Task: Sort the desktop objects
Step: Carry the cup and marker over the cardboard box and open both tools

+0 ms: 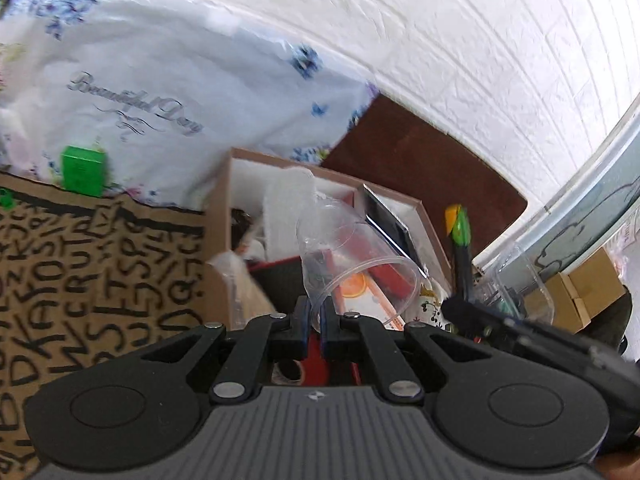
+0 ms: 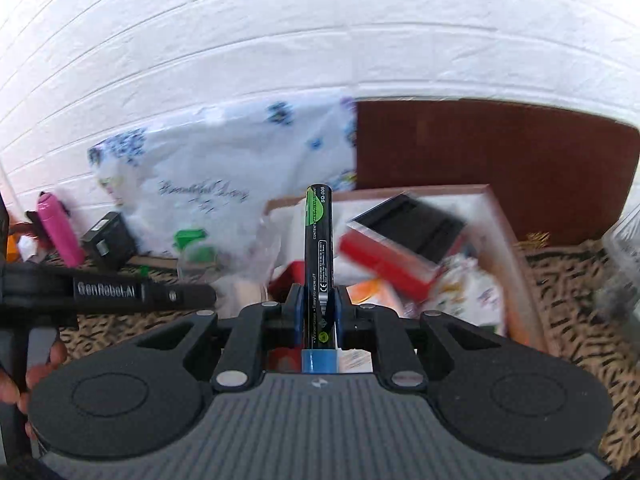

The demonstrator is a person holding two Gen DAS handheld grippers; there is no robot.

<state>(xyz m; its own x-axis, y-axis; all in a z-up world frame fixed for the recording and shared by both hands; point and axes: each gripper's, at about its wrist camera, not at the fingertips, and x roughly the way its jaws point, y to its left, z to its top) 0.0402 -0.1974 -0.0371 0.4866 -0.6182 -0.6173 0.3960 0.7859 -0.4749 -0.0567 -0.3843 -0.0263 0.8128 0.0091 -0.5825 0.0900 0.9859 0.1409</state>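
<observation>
The left gripper (image 1: pixel 316 316) pinches the rim of a clear plastic cup (image 1: pixel 352 256) and the right gripper (image 2: pixel 318 312) clamps an upright black marker (image 2: pixel 318 248), both above the crowded cardboard box (image 2: pixel 516 240) just ahead, white brick wall (image 2: pixel 320 40) beyond

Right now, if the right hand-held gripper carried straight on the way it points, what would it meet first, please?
Probably the open cardboard box of mixed items: the right hand-held gripper, shut on a black marker pen with a green band, points at its near-left part. Depth is unclear.
</observation>
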